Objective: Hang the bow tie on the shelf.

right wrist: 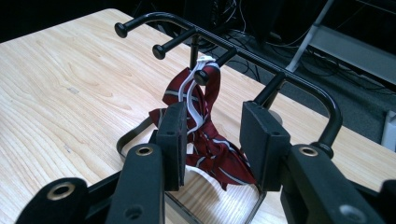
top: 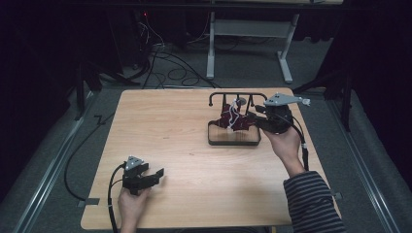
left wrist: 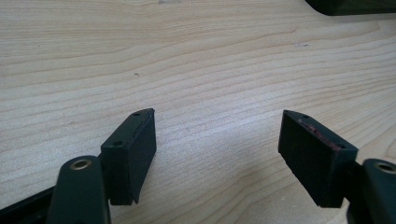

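From the high view, the wooden worktop (top: 194, 160) carries a black wire rack (top: 236, 121) at its far right part; a dark red striped bow tie (top: 234, 120) with a white strap hangs from one of the rack's pegs and droops onto the rack's base; the right gripper (top: 257, 118) sits just beside the rack on its right, held by the right hand (top: 284, 143) with a striped sleeve (top: 311, 201) behind it, its jaws pointing left into the tie; the left gripper (top: 155, 175) rests low near the front left of the worktop in the left hand (top: 131, 201), well apart from the rack.

In the left gripper view, the left gripper (left wrist: 217, 151) has its jaws spread wide with bare wood between them; they grasp nothing; the right pad carries a faint reddish mark along its edge.

In the right gripper view, the right gripper (right wrist: 211, 142) has its jaws parted on either side of the bow tie (right wrist: 205, 135); the cloth and its white strap (right wrist: 194, 100) lie in the gap, close against the left pad; the right pad stands clear of the cloth, so the jaws are released; the strap loops over a ball-tipped peg of the rack (right wrist: 243, 49).
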{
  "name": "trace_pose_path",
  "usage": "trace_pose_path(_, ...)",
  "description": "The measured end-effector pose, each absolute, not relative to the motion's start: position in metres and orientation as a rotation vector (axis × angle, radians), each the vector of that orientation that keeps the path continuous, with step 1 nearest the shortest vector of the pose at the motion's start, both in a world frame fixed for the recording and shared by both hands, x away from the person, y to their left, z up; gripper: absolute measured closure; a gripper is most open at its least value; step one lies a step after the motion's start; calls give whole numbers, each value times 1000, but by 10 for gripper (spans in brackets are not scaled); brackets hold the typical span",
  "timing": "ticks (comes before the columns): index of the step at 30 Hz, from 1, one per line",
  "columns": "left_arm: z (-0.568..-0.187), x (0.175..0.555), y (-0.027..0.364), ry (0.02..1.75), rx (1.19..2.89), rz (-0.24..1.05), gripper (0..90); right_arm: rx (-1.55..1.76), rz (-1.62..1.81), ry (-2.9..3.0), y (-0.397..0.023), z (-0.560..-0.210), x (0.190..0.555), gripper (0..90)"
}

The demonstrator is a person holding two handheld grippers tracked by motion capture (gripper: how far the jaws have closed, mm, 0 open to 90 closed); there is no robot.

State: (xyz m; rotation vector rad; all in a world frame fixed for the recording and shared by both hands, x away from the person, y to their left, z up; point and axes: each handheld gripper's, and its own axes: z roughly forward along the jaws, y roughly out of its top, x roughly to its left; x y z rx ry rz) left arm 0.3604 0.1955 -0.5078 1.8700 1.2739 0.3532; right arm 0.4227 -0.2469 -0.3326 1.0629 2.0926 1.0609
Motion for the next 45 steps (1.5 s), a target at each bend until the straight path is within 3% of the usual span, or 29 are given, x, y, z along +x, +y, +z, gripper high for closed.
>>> trace_pose_path(45, -508, 360, 195, 1274, 1871, 357, 285, 1186, 1113, 2053, -288, -365, 387, 630)
